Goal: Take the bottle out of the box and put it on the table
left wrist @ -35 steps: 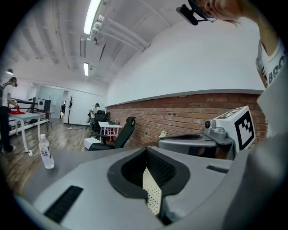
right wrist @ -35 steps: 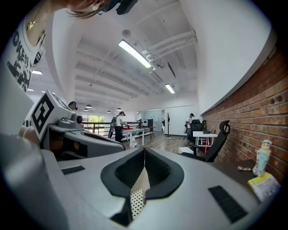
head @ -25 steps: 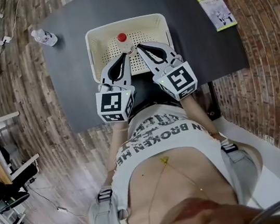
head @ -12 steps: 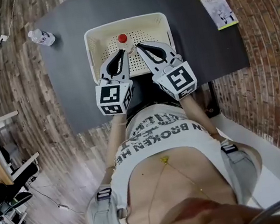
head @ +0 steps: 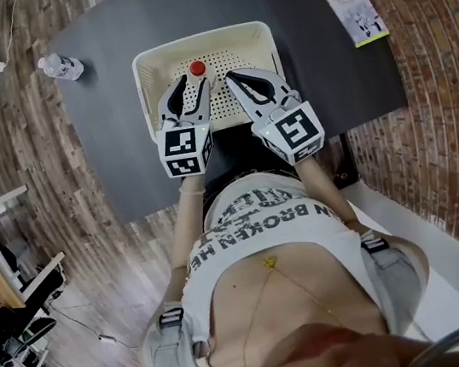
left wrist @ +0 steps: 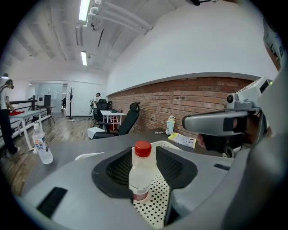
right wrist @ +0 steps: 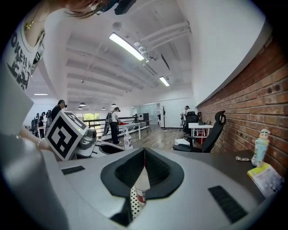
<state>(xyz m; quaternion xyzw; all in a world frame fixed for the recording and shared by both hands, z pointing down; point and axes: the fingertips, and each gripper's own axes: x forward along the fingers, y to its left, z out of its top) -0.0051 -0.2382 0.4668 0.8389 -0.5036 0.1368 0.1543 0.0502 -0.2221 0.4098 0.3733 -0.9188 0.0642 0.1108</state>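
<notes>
Left claw advanced, opened astride bottle in box.

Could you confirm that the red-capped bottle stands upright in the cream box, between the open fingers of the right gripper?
Not quite: it is the left gripper, not the right. The left gripper view shows the bottle upright in the box between its fingers, which have just been opening and do not grip it. The right gripper has its fingers together.
</notes>
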